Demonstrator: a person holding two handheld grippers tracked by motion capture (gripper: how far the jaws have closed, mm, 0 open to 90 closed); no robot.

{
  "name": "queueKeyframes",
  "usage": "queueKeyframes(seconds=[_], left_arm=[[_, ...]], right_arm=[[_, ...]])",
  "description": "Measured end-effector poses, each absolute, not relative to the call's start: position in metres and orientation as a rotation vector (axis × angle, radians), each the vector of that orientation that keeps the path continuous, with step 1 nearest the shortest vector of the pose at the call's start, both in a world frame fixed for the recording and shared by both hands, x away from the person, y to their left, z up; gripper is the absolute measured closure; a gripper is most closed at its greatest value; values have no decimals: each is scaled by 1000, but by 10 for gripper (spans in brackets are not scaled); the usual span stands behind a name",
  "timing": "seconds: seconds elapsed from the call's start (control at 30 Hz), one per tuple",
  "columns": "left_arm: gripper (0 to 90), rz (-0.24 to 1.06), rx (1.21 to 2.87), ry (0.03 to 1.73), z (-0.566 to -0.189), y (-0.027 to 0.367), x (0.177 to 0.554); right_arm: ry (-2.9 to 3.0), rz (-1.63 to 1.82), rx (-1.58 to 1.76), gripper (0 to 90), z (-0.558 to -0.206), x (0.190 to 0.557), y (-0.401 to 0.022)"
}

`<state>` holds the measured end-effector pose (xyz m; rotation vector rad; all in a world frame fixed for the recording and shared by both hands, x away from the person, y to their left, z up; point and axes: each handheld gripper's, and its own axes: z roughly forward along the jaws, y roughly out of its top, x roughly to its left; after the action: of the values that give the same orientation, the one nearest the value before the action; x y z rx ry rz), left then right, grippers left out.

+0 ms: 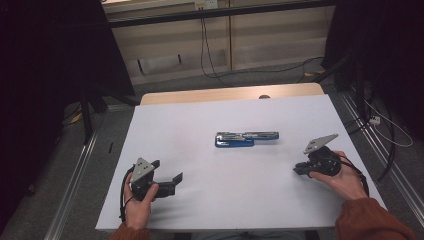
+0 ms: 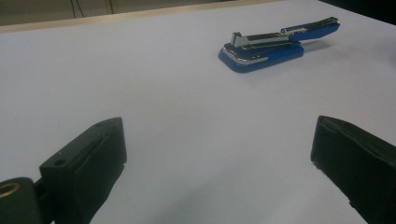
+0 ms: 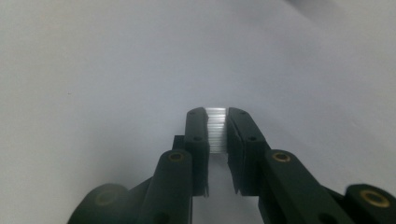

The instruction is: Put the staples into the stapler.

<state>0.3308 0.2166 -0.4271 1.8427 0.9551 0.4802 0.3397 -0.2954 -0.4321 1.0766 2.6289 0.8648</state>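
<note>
A blue and silver stapler (image 1: 246, 138) lies near the middle of the white table (image 1: 225, 210), its top arm swung out flat to the right. In the left gripper view the stapler (image 2: 275, 46) sits far ahead and to the right. My left gripper (image 1: 167, 171) rests at the front left, jaws wide apart (image 2: 219, 154) with bare table between them. At the front right, my right gripper (image 1: 298, 170) points left toward the stapler. Its jaws (image 3: 217, 114) are shut on a short silvery ribbed strip of staples (image 3: 217, 130).
A wooden strip (image 1: 230, 94) runs along the table's far edge. Metal rails (image 1: 75, 175) flank the table on the floor. Black cables (image 1: 210, 60) trail behind and to the right, and dark curtains hang at both back corners.
</note>
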Motion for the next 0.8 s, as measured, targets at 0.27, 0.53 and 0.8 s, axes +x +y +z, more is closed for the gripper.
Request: queueKeyframes(seconds=[0.27,0.53,0.8], left_arm=[[36,485,1841,958,-427,218,330],[38,478,1840,964,-427,217,331],[38,481,1830,954,-426,219,329]], right_arm=[[2579,933,1081,789,-428,338,-297],[2529,981,1118,789,-427,339,-297],[2479,1017,1145,789,-426,341,-292]])
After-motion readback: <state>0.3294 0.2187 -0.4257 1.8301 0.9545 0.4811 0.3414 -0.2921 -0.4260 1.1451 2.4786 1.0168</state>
